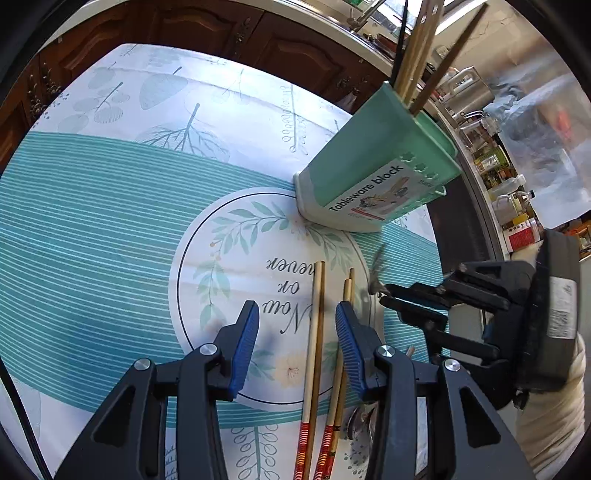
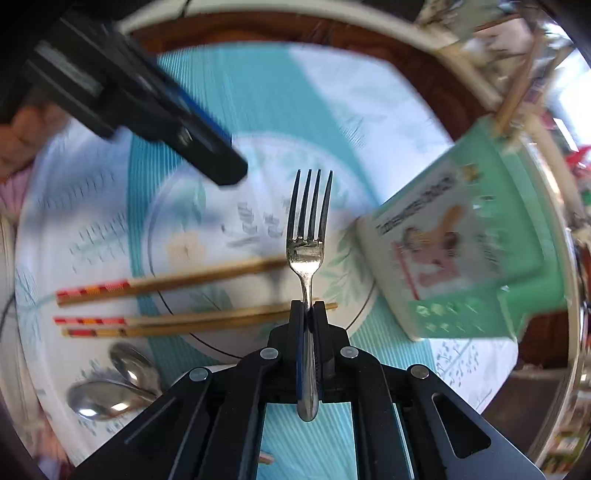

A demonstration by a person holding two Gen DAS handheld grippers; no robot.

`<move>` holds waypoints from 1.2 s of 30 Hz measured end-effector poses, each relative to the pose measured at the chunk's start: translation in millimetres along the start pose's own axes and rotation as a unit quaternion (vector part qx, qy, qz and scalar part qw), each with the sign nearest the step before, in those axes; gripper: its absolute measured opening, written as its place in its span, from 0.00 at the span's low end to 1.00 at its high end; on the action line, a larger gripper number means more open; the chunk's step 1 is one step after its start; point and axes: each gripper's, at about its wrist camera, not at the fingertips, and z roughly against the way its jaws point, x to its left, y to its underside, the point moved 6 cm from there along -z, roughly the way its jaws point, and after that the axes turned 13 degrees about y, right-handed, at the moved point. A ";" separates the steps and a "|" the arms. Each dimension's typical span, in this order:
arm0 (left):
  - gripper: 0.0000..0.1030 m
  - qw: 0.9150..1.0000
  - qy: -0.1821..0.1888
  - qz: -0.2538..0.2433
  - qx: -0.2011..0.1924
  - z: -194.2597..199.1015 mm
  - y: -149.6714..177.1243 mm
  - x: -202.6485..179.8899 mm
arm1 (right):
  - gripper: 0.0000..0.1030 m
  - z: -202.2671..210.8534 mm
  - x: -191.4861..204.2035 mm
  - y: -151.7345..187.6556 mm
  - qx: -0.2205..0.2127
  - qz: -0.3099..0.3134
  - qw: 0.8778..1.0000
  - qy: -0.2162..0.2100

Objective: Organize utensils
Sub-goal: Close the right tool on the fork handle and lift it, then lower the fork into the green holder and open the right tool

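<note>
My left gripper (image 1: 295, 317) is open, low over the tablecloth, with bamboo chopsticks (image 1: 316, 339) lying between and under its fingers. My right gripper (image 2: 308, 306) is shut on a steel fork (image 2: 308, 229), tines pointing forward, held above the cloth; it also shows in the left wrist view (image 1: 391, 295) at the right. A green tableware holder (image 1: 380, 162) stands at the far right with several chopsticks in it; it also shows in the right wrist view (image 2: 469, 236). Three chopsticks (image 2: 170, 284) and two spoons (image 2: 110, 391) lie on the cloth.
The round table has a teal and white tablecloth (image 1: 92, 221). Dark wood cabinets (image 1: 184, 29) stand behind it. A counter with bottles and jars (image 1: 513, 195) is at the right. The left gripper (image 2: 155, 107) crosses the upper left of the right wrist view.
</note>
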 end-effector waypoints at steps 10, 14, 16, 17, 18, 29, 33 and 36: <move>0.46 0.993 -0.028 -0.116 -0.011 21.2 -1.5 -71.6 | 0.04 89.4 -58.6 19.9 -0.147 -0.274 0.950 0.028; 0.48 0.987 -0.037 -0.154 -0.018 26.3 -10.2 -101.2 | 0.04 120.4 -84.7 31.6 -0.188 -0.354 0.915 0.047; 0.48 0.986 -0.039 -0.161 -0.025 29.3 -19.1 -111.9 | 0.04 132.7 -105.7 30.4 -0.206 -0.385 0.897 0.067; 0.48 0.985 -0.040 -0.163 -0.030 31.7 -24.4 -116.2 | 0.04 137.6 -118.0 30.3 -0.210 -0.397 0.890 0.077; 0.48 0.985 -0.041 -0.164 -0.036 32.4 -29.0 -120.2 | 0.04 141.9 -133.6 30.3 -0.214 -0.411 0.881 0.094; 0.48 0.985 -0.051 -0.160 -0.048 22.9 -56.9 -124.4 | 0.04 114.4 -242.3 34.2 -0.217 -0.500 0.827 0.138; 0.48 0.986 -0.055 -0.155 -0.037 14.2 -52.4 -114.5 | 0.04 63.0 -233.2 29.0 -0.169 -0.486 0.849 0.118; 0.48 0.986 -0.056 -0.151 -0.031 10.4 -48.4 -108.2 | 0.06 41.8 -220.3 30.3 -0.152 -0.492 0.851 0.103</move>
